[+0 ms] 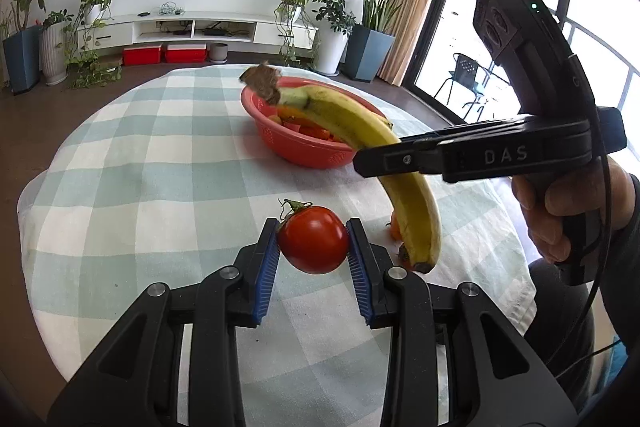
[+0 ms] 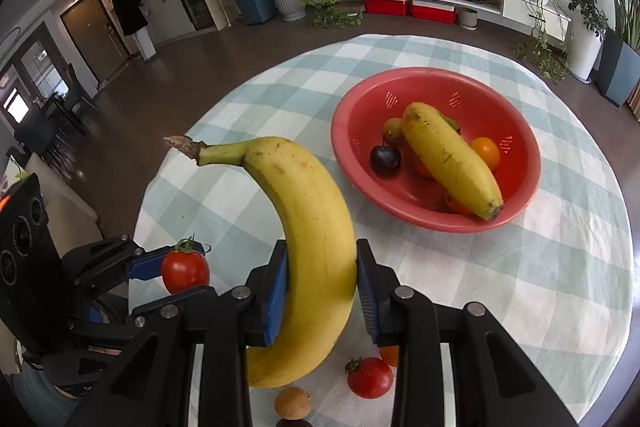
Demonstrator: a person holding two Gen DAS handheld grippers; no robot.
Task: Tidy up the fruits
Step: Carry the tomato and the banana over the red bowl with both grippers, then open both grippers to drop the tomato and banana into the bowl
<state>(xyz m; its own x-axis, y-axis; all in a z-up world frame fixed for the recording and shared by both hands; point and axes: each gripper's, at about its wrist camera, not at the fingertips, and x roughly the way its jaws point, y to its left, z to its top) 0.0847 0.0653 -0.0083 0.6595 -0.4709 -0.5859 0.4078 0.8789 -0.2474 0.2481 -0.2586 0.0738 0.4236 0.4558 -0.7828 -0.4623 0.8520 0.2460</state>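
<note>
Our left gripper (image 1: 313,247) is closed on a red tomato (image 1: 313,240), its blue pads (image 1: 267,267) pressing both sides, and the fruit hangs clear above the checked tablecloth (image 1: 160,167). From the right wrist view we see the same tomato (image 2: 185,269) pinched at the tip of the left gripper (image 2: 160,265), low on the left. Our right gripper (image 2: 322,291) is clamped around the lower half of a yellow banana (image 2: 310,227), which stands roughly upright, stem at the top and curving left. In the left wrist view that banana (image 1: 384,163) crosses in front of the red bowl (image 1: 296,147).

Beyond the grippers, the red bowl (image 2: 436,223) sits further back on the cloth and holds another banana (image 2: 450,159), a dark cherry (image 2: 385,159) and small orange fruits (image 2: 485,151). Below our right gripper, a second tomato (image 2: 370,377), a small brown round fruit (image 2: 292,402) and a bit of orange fruit (image 2: 389,355) lie on the tablecloth near its close edge.
</note>
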